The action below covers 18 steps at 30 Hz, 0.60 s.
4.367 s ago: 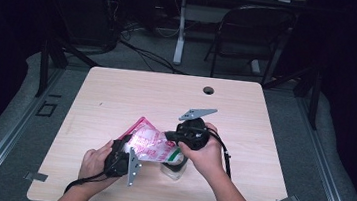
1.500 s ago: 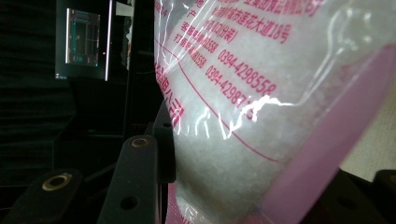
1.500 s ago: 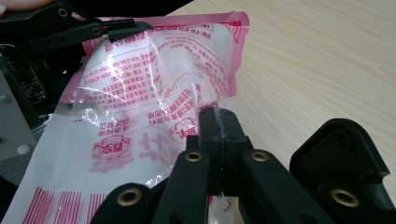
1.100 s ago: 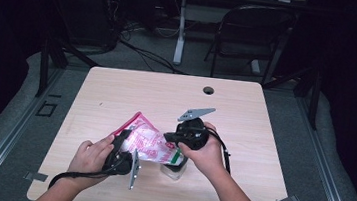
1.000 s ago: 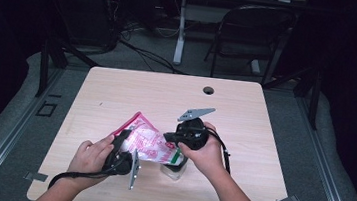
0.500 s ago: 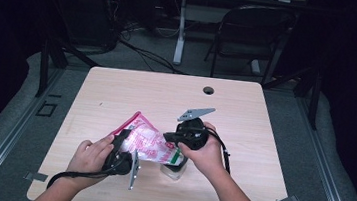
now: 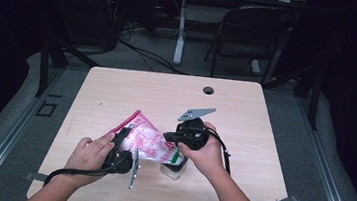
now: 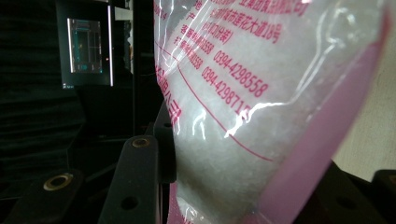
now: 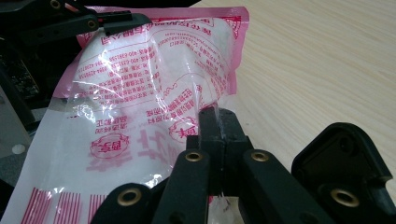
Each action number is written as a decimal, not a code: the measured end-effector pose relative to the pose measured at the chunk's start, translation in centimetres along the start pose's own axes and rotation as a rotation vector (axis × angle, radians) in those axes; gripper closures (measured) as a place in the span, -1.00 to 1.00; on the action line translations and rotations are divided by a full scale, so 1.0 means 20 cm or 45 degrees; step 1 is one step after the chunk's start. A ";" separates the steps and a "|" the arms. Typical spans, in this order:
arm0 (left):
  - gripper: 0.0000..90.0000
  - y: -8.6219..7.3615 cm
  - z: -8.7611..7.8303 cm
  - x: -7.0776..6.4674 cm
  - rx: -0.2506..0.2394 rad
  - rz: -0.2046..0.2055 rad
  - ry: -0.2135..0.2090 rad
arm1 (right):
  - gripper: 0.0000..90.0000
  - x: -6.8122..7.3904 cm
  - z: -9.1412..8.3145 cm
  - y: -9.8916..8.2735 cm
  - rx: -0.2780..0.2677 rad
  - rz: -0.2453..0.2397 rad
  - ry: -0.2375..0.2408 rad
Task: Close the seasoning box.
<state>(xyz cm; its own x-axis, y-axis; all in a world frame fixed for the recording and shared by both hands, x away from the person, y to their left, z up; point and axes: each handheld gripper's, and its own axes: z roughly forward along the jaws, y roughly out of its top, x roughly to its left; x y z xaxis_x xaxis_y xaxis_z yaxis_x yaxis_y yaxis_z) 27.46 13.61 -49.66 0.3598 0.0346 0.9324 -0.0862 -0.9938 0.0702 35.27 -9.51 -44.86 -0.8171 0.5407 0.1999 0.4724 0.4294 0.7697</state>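
Pink-edged bag (image 7: 148, 141) pinched in both grippers' jaws, small jar (image 7: 173, 169) below half hidden.

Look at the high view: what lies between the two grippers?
The pink bag of white grains spans the stretch between the left gripper and the right gripper; each grips one end, above a small jar.

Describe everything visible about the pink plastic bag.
The bag is a clear plastic pouch with pink edges and pink printed text, partly filled with white granules. It is held tilted above the table over a small jar. The left gripper clamps its filled end; the right gripper pinches the other edge.
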 end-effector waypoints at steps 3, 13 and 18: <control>0.40 0.00 0.00 0.01 0.002 0.016 0.000 | 1.00 0.00 0.00 0.00 -0.001 -0.001 0.001; 0.40 0.02 0.00 0.02 0.019 0.071 -0.011 | 1.00 -0.01 0.00 -0.02 -0.009 0.008 0.006; 0.40 0.03 0.00 0.02 0.021 0.081 -0.009 | 1.00 -0.02 0.00 -0.03 -0.015 0.015 0.005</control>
<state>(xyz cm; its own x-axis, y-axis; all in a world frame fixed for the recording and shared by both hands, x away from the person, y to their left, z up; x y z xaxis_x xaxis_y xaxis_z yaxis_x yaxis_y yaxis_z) 27.63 12.98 -49.30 0.3604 -0.0290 0.9324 -0.0934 -0.9956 0.0051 35.35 -9.94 -45.48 -0.8127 0.5429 0.2115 0.4784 0.4145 0.7741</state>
